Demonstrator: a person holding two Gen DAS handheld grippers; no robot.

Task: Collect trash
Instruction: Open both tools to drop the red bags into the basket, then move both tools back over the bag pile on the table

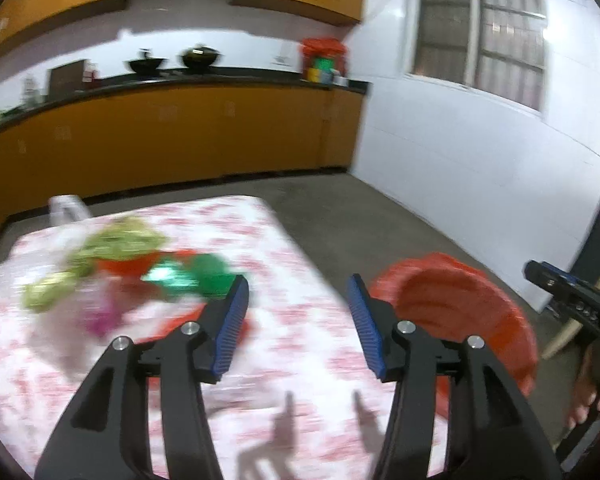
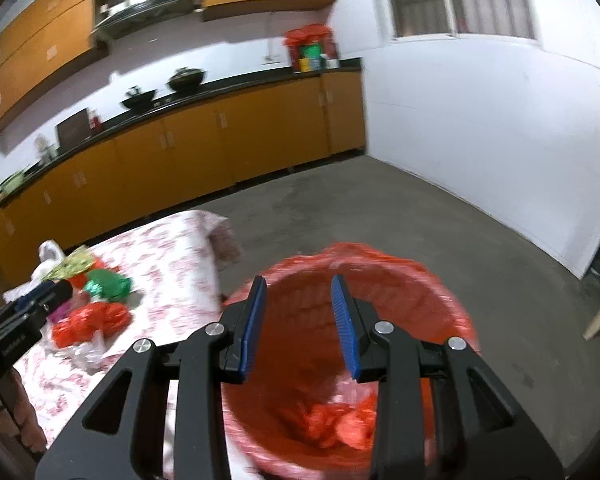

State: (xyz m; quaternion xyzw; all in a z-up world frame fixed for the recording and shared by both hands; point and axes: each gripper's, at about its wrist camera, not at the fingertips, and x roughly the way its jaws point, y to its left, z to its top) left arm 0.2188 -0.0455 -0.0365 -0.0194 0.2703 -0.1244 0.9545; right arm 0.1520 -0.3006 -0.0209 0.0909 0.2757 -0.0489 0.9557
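Observation:
A pile of crumpled trash lies on the floral-cloth table (image 1: 292, 320): green wrappers (image 1: 196, 274), yellow-green pieces (image 1: 116, 240), red plastic (image 2: 92, 320) and a purple scrap (image 1: 100, 322). My left gripper (image 1: 298, 294) is open and empty above the table, right of the pile. My right gripper (image 2: 298, 292) is open and empty, held over the red-lined trash bin (image 2: 440, 304), which stands on the floor beside the table. Red crumpled trash (image 2: 340, 424) lies in the bin. The bin also shows in the left wrist view (image 1: 460, 304).
Orange kitchen cabinets (image 2: 220, 136) with a black counter run along the back wall. A white wall (image 2: 480, 128) with a window is on the right. Grey concrete floor (image 2: 380, 208) lies beyond the bin. A wooden stick (image 1: 568, 328) leans at the right.

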